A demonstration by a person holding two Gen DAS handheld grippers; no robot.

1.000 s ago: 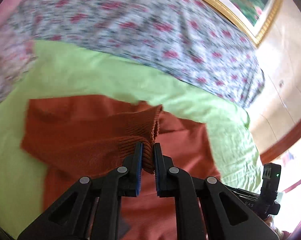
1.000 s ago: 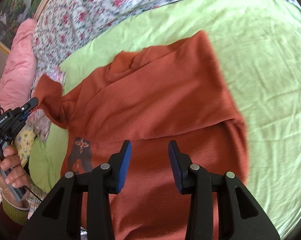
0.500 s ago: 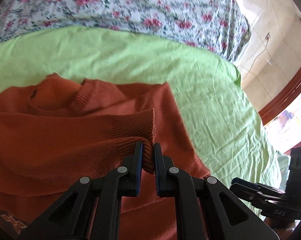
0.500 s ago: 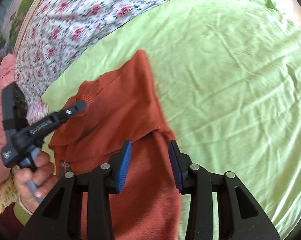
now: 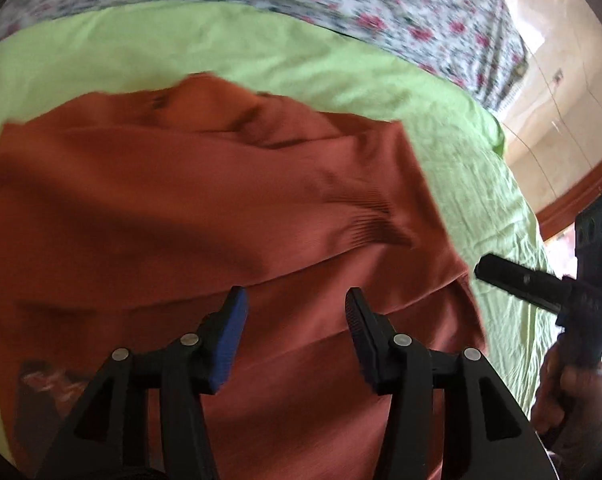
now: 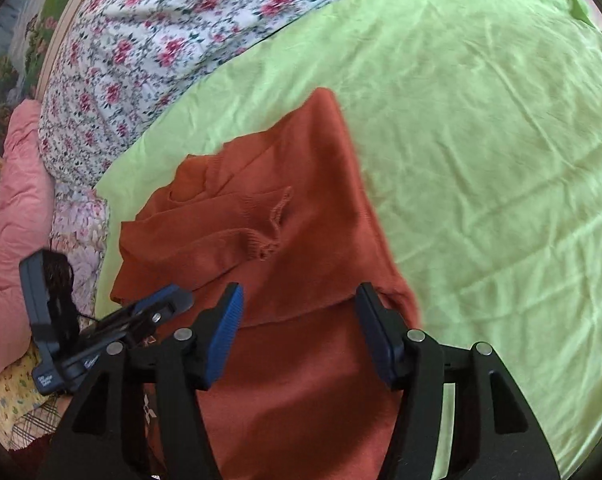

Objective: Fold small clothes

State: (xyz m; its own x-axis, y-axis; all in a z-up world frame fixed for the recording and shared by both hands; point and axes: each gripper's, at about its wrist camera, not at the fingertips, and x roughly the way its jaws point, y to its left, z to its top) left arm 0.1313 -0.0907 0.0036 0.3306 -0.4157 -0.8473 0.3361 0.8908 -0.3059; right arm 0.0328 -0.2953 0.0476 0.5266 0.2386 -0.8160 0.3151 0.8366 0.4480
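A rust-orange knit sweater [image 5: 221,208] lies on a light green sheet [image 5: 261,52], also seen in the right wrist view [image 6: 313,240]. A sleeve with a ribbed cuff [image 6: 267,236] is folded across the body. My left gripper [image 5: 295,312] is open and empty just above the sweater's lower part; it also shows in the right wrist view [image 6: 141,316]. My right gripper [image 6: 299,312] is open and empty above the sweater's lower right edge; it shows at the right of the left wrist view [image 5: 541,284].
A floral bedspread [image 6: 161,48] lies behind the green sheet [image 6: 481,140]. A pink quilt [image 6: 9,208] lies at the left. A tiled floor and wooden bed edge [image 5: 573,200] are at the right. A small dark motif [image 5: 41,384] marks the sweater's lower left.
My left gripper opened and let go of the ribbed cuff, leaving the sleeve folded across the sweater. The right gripper stayed open and moved slightly.
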